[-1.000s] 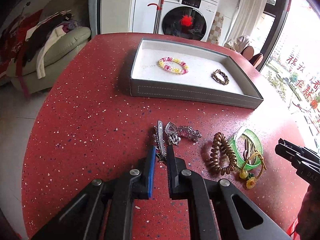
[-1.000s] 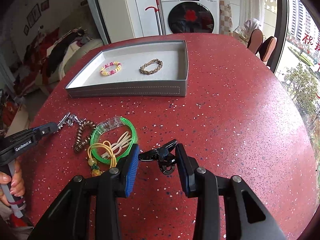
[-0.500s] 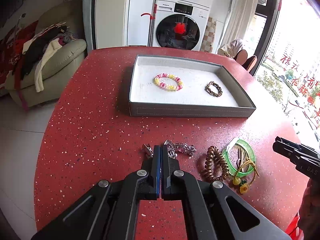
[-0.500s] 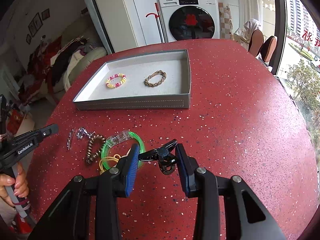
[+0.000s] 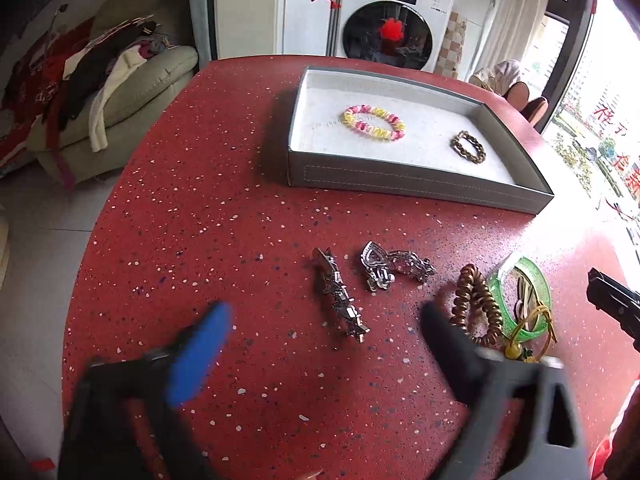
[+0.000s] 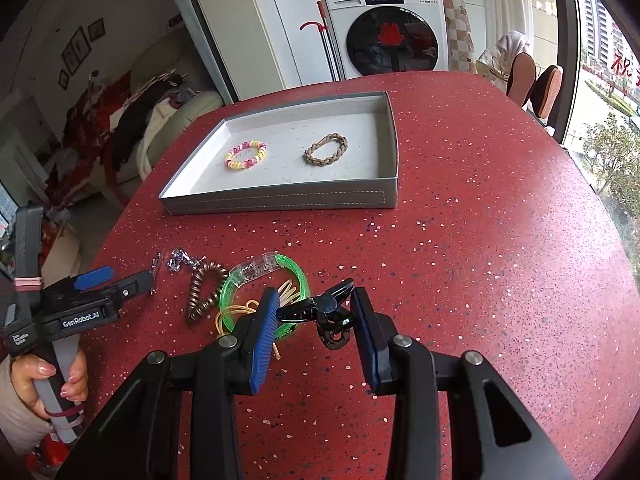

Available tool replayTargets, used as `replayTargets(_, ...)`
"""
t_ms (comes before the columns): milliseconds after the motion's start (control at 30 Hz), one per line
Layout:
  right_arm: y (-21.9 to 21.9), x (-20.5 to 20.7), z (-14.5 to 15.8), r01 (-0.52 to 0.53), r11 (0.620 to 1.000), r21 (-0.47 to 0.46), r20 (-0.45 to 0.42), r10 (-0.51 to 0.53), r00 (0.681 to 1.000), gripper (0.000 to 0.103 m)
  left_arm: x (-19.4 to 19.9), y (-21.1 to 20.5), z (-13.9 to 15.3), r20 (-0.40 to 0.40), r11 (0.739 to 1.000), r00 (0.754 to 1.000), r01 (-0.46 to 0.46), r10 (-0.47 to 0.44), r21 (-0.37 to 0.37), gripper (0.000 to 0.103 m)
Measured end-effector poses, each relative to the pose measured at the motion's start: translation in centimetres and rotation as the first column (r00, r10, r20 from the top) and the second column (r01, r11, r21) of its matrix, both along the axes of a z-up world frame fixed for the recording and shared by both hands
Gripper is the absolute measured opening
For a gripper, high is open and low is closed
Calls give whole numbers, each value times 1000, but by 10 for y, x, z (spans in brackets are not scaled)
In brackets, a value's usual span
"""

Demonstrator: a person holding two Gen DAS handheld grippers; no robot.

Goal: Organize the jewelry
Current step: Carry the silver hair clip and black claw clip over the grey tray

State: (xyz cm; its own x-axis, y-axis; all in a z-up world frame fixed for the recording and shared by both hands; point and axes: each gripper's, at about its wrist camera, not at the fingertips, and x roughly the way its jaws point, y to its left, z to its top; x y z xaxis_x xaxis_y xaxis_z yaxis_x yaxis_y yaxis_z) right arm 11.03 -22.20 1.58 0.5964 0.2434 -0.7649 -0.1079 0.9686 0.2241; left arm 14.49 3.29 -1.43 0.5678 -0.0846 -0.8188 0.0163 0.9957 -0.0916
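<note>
1. the left gripper (image 5: 324, 316) is seen opening wide, nothing pressed; the silver hair clip (image 5: 339, 297) lies between its jaws on the red table (image 5: 200, 220).
2. the black claw clip (image 6: 326, 314) is clamped by the right gripper (image 6: 316, 312).
3. two bracelets lie in the grey tray (image 6: 280, 200).

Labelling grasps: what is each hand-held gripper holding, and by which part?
Right hand-held gripper: black hair claw clip, pinched across its hinged middle. Left hand-held gripper: jaws opening, nothing held; silver barrette lies between them.
</note>
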Motion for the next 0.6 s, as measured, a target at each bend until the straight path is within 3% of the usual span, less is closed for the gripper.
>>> replayTargets(233, 0, -1, 0, 4, 1000, 10, 0, -4, 1000, 40, 7, -7, -5, -12, 998, 1000, 2, -2, 69, 103)
replayTargets(333, 0, -1, 1, 3, 1000, 12, 2, -3, 1000, 40, 12, -9, -14, -45, 997, 999, 9, -6, 79, 97)
replayTargets(433, 0, -1, 2, 3, 1000, 15, 3, -3, 1000, 40, 13, -10, -17, -47, 997, 999, 30, -27, 69, 82)
replayTargets(533, 0, -1, 2, 4, 1000, 16, 3, -4, 1000, 40, 11, -11, -15, -23, 996, 998, 55, -53, 71, 46)
replayTargets(567, 0, -1, 2, 4, 1000, 17, 3, -4, 1000, 40, 11, -11, -14, -22, 996, 998, 65, -64, 64, 26)
replayTargets(600, 0, -1, 2, 4, 1000, 20, 2, -4, 1000, 40, 11, -9, -13, -19, 996, 997, 72, -71, 49, 26)
